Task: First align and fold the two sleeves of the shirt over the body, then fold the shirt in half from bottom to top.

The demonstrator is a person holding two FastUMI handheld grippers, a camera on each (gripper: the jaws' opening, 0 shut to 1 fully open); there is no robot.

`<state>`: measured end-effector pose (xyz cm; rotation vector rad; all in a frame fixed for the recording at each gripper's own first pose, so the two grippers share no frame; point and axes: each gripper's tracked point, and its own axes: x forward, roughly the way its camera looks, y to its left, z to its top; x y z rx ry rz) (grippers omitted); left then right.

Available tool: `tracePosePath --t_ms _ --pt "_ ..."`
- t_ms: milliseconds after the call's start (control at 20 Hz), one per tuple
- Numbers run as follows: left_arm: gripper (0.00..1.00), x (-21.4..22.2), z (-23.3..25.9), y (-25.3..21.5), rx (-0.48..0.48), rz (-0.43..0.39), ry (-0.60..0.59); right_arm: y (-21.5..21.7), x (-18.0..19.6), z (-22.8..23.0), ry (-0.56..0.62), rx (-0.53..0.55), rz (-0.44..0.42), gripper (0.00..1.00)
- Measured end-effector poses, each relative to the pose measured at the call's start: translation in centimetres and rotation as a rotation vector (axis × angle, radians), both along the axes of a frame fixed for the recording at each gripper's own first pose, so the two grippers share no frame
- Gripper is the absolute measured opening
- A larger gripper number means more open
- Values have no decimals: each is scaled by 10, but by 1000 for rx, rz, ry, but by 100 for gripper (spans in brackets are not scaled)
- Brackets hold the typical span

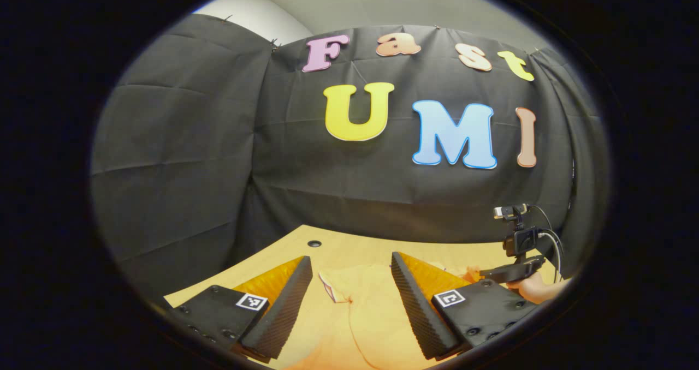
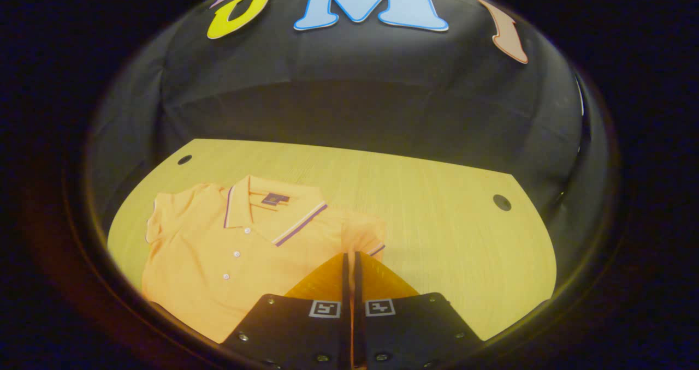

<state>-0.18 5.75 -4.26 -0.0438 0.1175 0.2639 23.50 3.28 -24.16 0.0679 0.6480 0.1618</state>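
Note:
An orange polo shirt [image 2: 235, 250] lies flat on the wooden table [image 2: 437, 222], buttons up, its striped collar [image 2: 273, 206] toward the far wall. In the right gripper view my right gripper [image 2: 349, 256] is shut, its tips meeting on the lower edge of the nearer sleeve [image 2: 363, 231]; a thin strip of orange shows between the fingers. The other sleeve [image 2: 164, 212] lies spread at the far side. In the left gripper view my left gripper [image 1: 350, 260] stands open over the shirt [image 1: 366, 310], a sleeve hem [image 1: 330, 288] between its fingers. The right gripper [image 1: 513, 274] and its hand [image 1: 538, 288] show farther right.
Black cloth walls close the table at the back and sides. Round cable holes sit near the table's far corners [image 2: 501, 202] [image 2: 184, 159] [image 1: 314, 243]. Bare wood stretches to the right of the shirt [image 2: 464, 250].

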Motion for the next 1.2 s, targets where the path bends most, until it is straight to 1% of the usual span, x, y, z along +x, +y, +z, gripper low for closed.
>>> tracePosePath --t_ms 100,300,550,650,750,800,850,950,1050,1100,1150,1200 --pt "96 -2 -1 3 -1 11 0 10 -1 -5 11 -4 29 4" --pt "96 -6 -5 6 -4 27 4 28 -4 -14 40 -3 74 4" --pt "96 -4 -8 9 -12 33 10 34 -10 -23 84 -4 97 11" --pt "96 -3 -9 10 -14 32 9 32 -11 -20 80 -5 99 22" --pt "96 -1 -11 10 -18 28 11 31 -12 -17 76 -1 98 28" --pt "96 1 -12 11 -20 26 13 32 -14 -13 72 5 102 28" --pt "96 3 -13 11 -23 22 14 31 -14 -12 71 5 104 40" --pt "96 5 -15 12 -27 11 17 33 -18 -5 63 10 111 44" --pt "96 10 -19 13 -26 -3 20 33 -23 4 49 7 109 53" --pt "96 13 -20 14 -25 -12 23 35 -25 9 42 13 112 54" --pt "96 16 -22 14 -26 -22 26 36 -30 13 34 14 110 65" --pt "96 19 -24 15 -28 -32 28 37 -32 18 25 12 110 67"
